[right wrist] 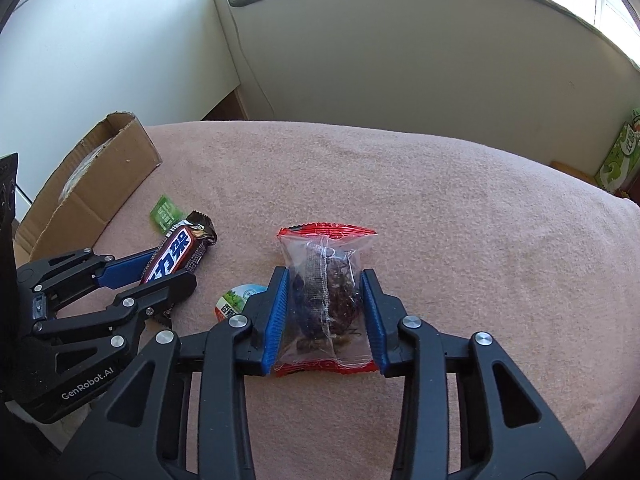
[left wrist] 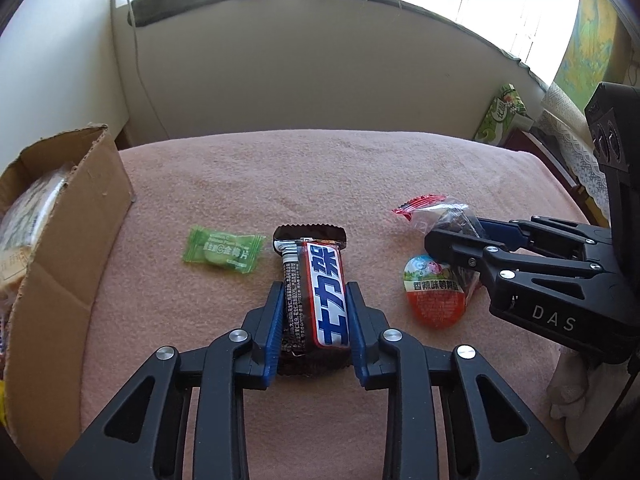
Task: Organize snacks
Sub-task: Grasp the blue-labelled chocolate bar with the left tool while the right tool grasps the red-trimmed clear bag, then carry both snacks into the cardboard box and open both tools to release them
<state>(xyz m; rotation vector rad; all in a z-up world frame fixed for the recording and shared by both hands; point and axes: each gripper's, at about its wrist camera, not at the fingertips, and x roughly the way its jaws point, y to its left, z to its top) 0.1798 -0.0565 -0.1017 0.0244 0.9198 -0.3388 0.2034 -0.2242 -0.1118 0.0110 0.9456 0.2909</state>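
A brown chocolate bar [left wrist: 324, 280] with a red, white and blue label lies on the pink cloth [left wrist: 320, 176]. My left gripper [left wrist: 314, 292] is shut on it, both blue pads against its long sides; the right wrist view shows the same grip [right wrist: 172, 266]. A clear packet [right wrist: 324, 300] with red ends and a dark snack inside sits between the pads of my right gripper [right wrist: 325, 276], which press on its sides. In the left wrist view that right gripper [left wrist: 452, 236] reaches in from the right. A green candy packet [left wrist: 222, 252] and a round orange-lidded snack [left wrist: 434, 296] lie loose.
An open cardboard box [left wrist: 72, 216] with packets inside stands at the left edge of the cloth. A green carton [left wrist: 502, 114] stands beyond the far right corner. A wall and a window sill run behind the table.
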